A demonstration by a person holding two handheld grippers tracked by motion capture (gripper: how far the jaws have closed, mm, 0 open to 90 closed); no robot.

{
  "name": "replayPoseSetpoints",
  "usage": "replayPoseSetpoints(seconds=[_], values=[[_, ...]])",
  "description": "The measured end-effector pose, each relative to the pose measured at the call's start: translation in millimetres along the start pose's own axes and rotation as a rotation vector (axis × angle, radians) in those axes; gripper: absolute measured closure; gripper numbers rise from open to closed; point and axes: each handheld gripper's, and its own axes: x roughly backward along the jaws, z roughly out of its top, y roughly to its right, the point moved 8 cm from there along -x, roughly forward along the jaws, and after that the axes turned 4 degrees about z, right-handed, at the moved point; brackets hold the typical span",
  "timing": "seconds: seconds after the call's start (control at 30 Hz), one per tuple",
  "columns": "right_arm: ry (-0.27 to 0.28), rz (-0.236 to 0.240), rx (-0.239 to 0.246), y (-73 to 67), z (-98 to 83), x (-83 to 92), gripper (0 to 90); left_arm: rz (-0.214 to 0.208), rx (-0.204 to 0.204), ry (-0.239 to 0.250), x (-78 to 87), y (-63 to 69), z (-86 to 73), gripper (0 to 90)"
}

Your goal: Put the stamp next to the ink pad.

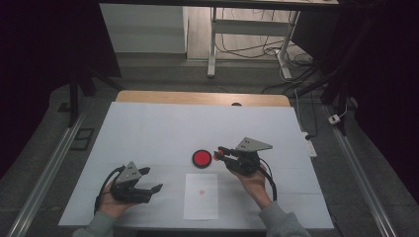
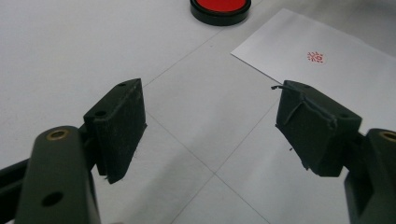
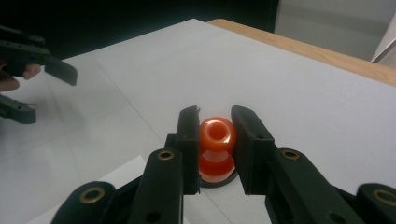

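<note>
The right hand-held gripper [image 1: 221, 154] is clamped on a small orange-red stamp [image 3: 216, 140], its two black jaws pressing the stamp's rounded knob from either side. In the right gripper view the stamp stands upright between the pads, its lower end over a dark round rim; whether it touches that rim I cannot tell. In the high view this hand-held gripper sits right of centre on the surface [image 1: 148, 128], pointing left, with the stamp's tip just beside the round ink pad [image 1: 201, 158] (a black dish with a red face). The person's right hand [image 1: 252, 180] holds it from the near side, and a grey three-cornered plate rides on top.

A white sheet of paper [image 1: 201, 195] lies near the front edge of the surface, just nearer than the ink pad, and bears a small red stamped mark [image 2: 315, 57] around its middle.

The left hand-held gripper [image 1: 153, 180] is at the near left, well apart from the paper's left edge, held in the left hand [image 1: 114, 205]. Its jaws stand wide apart with nothing between them; the left gripper view shows bare white surface in the gap, the ink pad at the far top edge and the paper to the right. The pad on its right jaw looks frayed at the edges.
</note>
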Motion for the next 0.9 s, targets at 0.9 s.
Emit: replayPoseSetpoints(seconds=[0.9], values=[[-0.135, -0.123, -0.045, 54.5, -28.2, -43.5, 72.7, 0.003, 0.000, -0.011, -2.3, 0.6, -0.9, 23.8]])
